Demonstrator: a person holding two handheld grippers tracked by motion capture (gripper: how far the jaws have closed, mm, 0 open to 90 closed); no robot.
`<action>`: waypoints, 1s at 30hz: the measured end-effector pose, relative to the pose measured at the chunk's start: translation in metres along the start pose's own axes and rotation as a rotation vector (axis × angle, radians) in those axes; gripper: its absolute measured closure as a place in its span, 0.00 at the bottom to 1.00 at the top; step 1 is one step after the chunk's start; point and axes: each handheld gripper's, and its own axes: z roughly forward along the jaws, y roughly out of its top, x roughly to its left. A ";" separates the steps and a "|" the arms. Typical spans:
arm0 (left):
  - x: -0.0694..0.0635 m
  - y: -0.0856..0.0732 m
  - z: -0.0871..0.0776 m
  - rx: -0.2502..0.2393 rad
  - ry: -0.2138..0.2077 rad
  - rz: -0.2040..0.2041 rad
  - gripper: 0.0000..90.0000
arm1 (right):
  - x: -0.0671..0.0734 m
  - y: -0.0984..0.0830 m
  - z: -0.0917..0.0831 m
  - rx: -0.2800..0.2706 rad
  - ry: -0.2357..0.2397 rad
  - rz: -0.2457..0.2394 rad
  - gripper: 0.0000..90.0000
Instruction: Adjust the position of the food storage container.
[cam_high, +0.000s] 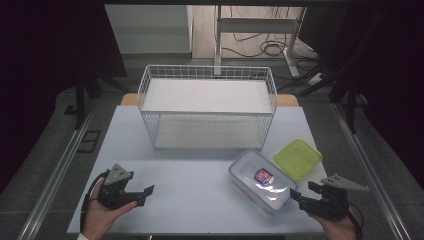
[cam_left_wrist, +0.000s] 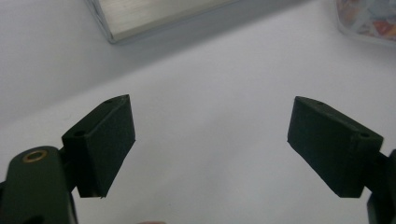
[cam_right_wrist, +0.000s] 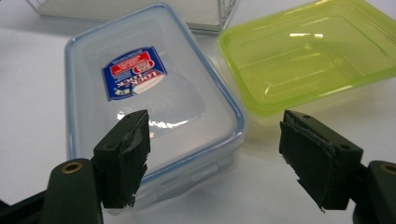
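Observation:
A clear lidded food box (cam_high: 261, 180) with a red-and-blue label lies on the white table (cam_high: 195, 180) at the right front. Beside it, farther right, sits a lime-green container (cam_high: 298, 158). My right gripper (cam_high: 304, 194) hovers just right of the clear box's near end, jaws open and empty. In the right gripper view the clear box (cam_right_wrist: 149, 98) lies ahead of the left jaw, the green container (cam_right_wrist: 303, 56) beyond the right jaw, and my right gripper (cam_right_wrist: 215, 154) stands wide. At the left front my left gripper (cam_high: 145, 196) is open over bare table; my left gripper (cam_left_wrist: 211, 140) holds nothing.
A white wire basket rack (cam_high: 207, 106) with two shelves stands at the back middle of the table. Its base corner (cam_left_wrist: 140, 18) shows at the top of the left gripper view. Table edges run close by both hands at the front.

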 end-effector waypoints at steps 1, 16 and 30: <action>0.000 0.002 -0.003 -0.013 0.000 -0.002 0.16 | 0.001 0.003 0.001 0.010 0.009 -0.010 0.28; -0.005 0.005 -0.011 -0.033 -0.016 0.002 0.16 | 0.009 0.043 0.019 0.122 0.061 -0.076 0.38; -0.013 0.002 -0.003 0.006 -0.028 0.015 0.16 | 0.015 0.096 0.071 0.220 0.082 -0.106 0.61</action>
